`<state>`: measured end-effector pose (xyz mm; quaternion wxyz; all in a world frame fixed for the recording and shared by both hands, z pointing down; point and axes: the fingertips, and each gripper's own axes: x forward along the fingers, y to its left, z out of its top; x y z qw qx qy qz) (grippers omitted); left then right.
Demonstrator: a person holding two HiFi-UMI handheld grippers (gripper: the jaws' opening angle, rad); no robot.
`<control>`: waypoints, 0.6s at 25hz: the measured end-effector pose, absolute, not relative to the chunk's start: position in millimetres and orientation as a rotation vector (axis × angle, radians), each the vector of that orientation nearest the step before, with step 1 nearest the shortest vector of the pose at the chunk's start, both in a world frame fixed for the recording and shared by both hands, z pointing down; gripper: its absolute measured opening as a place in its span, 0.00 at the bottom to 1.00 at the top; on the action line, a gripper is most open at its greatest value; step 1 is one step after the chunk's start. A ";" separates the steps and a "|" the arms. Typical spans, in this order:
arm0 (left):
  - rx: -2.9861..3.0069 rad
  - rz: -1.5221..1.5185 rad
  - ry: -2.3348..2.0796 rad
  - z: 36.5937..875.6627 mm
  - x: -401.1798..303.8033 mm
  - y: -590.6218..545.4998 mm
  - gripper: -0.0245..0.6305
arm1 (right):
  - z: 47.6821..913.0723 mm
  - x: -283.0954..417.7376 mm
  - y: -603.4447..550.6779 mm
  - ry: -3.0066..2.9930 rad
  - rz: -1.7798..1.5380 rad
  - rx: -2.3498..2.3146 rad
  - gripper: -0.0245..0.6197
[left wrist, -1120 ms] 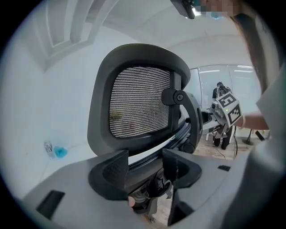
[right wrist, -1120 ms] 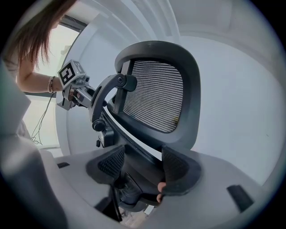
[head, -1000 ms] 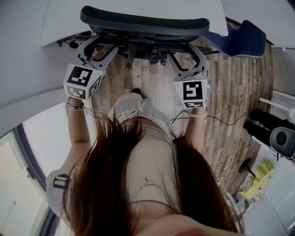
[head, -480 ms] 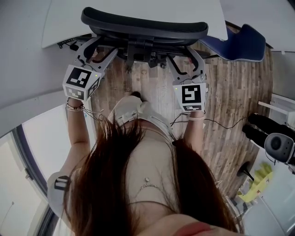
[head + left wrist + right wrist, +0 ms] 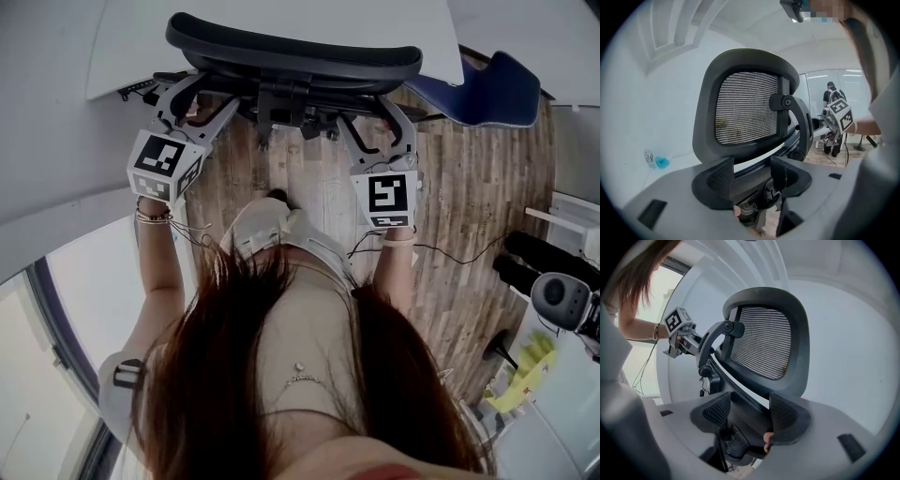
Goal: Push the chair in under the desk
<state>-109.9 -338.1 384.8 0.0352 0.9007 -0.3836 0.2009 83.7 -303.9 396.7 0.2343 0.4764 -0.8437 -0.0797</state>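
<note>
Chair (image 5: 295, 52) straight ahead of both grippers, backrest at near edge of desk (image 5: 131, 47), its long axis crosswise. Left gripper (image 5: 202, 98) and right gripper (image 5: 375, 117) equally near, jaws apart, clamping nothing, tips at back frame. Likely needs even forward push.

A pale wood-plank floor (image 5: 469, 187) carries everything here. A black mesh-backed office chair (image 5: 291, 52) stands on it, its wheeled base over the planks and its backrest at the edge of a white desk (image 5: 281, 23) that spans the top of the head view. Just right of that chair stands a blue upholstered chair (image 5: 497, 84). A thin black cable (image 5: 450, 248) trails across the boards at the right, near a pair of dark shoes (image 5: 530, 262).
</note>
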 end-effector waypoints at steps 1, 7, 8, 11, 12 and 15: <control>2.767 0.622 -1.175 385.3 -109.6 -338.5 0.40 | 397.0 84.0 -304.1 -2.317 -0.219 1.308 0.45; 2.755 0.657 -1.152 386.7 -109.7 -338.7 0.40 | 397.2 84.4 -302.9 -2.331 -0.208 1.306 0.45; 2.758 0.647 -1.154 386.7 -109.5 -339.5 0.40 | 397.3 84.6 -303.0 -2.333 -0.207 1.307 0.45; 2.768 0.623 -1.161 386.8 -109.4 -340.6 0.40 | 397.4 85.0 -303.7 -2.335 -0.209 1.308 0.45; 2.771 0.620 -1.161 386.9 -109.6 -340.6 0.40 | 397.5 84.9 -303.8 -2.335 -0.210 1.306 0.45; 2.780 0.614 -1.154 386.7 -109.8 -340.3 0.40 | 397.2 84.8 -303.3 -2.334 -0.215 1.304 0.45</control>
